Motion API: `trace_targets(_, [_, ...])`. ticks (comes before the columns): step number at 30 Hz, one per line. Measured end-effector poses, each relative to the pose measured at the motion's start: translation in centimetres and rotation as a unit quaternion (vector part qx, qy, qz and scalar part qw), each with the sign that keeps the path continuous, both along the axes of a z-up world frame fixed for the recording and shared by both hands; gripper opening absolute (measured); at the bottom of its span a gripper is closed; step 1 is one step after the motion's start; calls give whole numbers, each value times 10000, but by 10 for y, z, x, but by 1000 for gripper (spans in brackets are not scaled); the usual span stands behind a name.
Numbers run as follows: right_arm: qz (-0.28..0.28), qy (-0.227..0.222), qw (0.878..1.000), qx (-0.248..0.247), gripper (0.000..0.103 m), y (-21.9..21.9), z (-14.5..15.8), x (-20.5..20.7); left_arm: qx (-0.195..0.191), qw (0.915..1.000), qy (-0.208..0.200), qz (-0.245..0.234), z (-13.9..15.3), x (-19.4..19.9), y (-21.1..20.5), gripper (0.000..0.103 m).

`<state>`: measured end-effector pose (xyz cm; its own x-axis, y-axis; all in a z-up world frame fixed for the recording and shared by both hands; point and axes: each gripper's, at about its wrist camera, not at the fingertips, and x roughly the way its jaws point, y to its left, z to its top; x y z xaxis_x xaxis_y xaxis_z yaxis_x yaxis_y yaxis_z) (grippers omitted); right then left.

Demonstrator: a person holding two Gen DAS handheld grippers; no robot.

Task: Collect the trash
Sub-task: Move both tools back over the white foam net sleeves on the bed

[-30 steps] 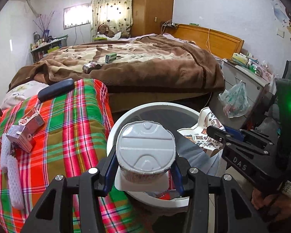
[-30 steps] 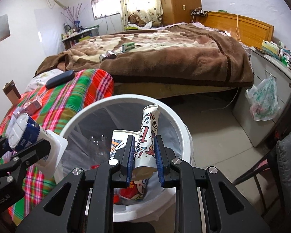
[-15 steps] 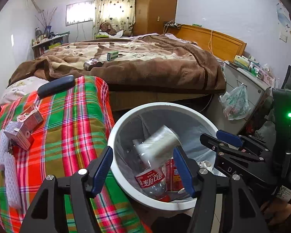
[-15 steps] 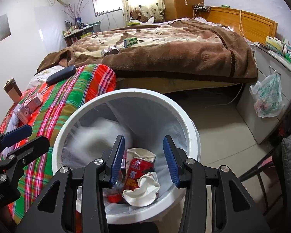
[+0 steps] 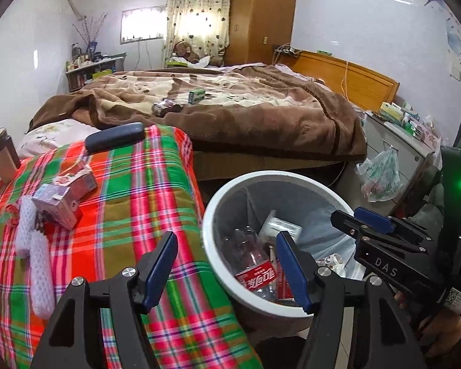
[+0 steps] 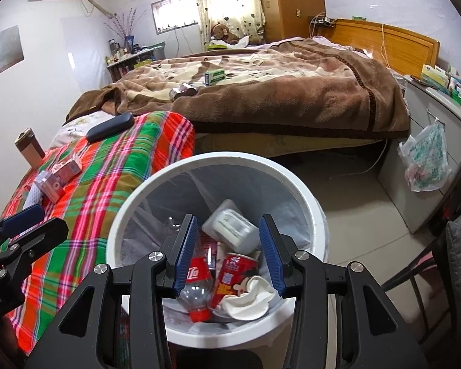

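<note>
We held both grippers spread wide and empty over a white trash bin [image 6: 304,190] beside a plaid-covered bed.

Our right gripper [image 6: 227,252] pointed down into the bin, its blue-padded fingers [image 6: 186,250] well apart with nothing between them; below lay a cola bottle [image 6: 196,279], a red can [image 6: 230,276], a white plastic cup [image 6: 230,230] and crumpled white paper [image 6: 249,298]. Our left gripper [image 5: 227,270] sat level across the bin's near rim and the plaid blanket [image 5: 123,215], jaws equally wide and gripping nothing. On the blanket, well apart from the bin, lay two small cartons [image 5: 61,196] and white foam netting [image 5: 37,264].
</note>
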<state>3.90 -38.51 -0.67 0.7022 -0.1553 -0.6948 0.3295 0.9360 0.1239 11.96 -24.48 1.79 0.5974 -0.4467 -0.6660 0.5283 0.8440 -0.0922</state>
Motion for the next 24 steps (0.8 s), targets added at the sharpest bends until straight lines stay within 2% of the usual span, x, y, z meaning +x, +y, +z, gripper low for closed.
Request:
trace_targets(19, [440,-265,9987,-10,45,51,13,10,-65,9967,-215,783,16,2,85,66])
trace_targets(24, [664,-257,9975,32,51,71,12,17,-58,9939,-223,1081,15,6,118,66])
